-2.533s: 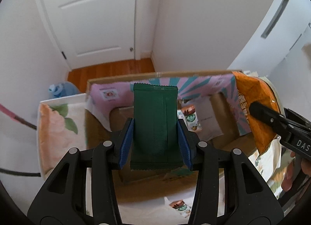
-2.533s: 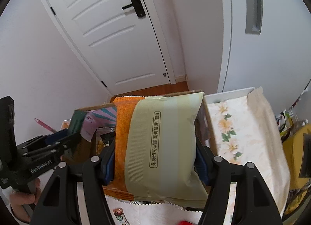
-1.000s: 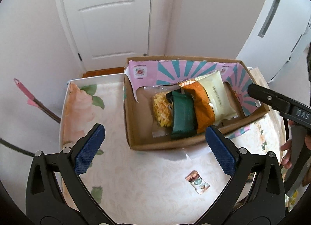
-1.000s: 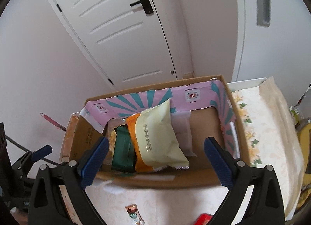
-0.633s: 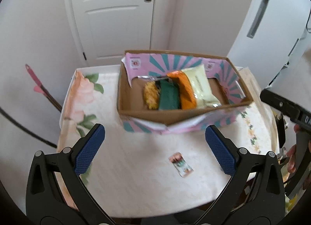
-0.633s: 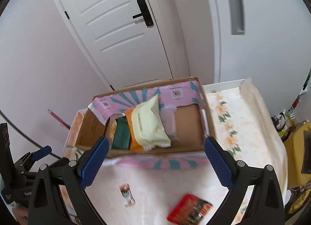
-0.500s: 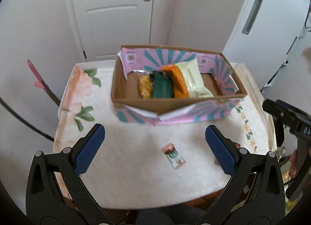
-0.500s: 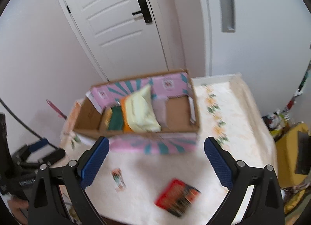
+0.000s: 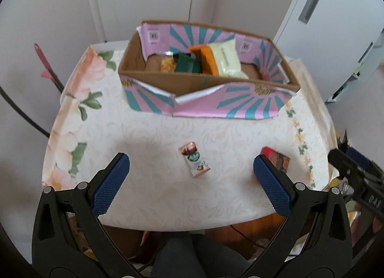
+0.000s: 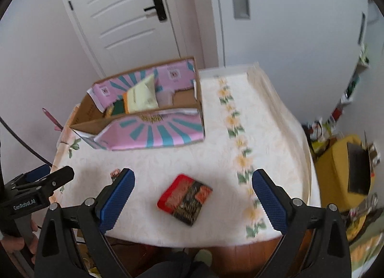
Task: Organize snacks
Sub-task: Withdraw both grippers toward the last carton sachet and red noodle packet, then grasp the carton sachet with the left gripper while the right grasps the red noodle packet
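**Both grippers empty over loose snacks**

The left gripper [image 9: 191, 180] gapes wide, empty; a small snack sachet [image 9: 194, 162] lies between its fingers. The right gripper [image 10: 193, 194] likewise, a red snack packet [image 10: 184, 200] between its fingers. Beyond both fingertips stands the cardboard box [image 9: 204, 100], snacks inside.

The left tongs [image 9: 191, 177] hang with the jaws spread wide and nothing between the blue pads [image 9: 111, 183]. The right tongs [image 10: 193, 195] are likewise gaping and empty, pads [image 10: 270, 201] far apart. A hand [image 10: 14, 242] grips the left tool's handle at the lower left of the right wrist view.
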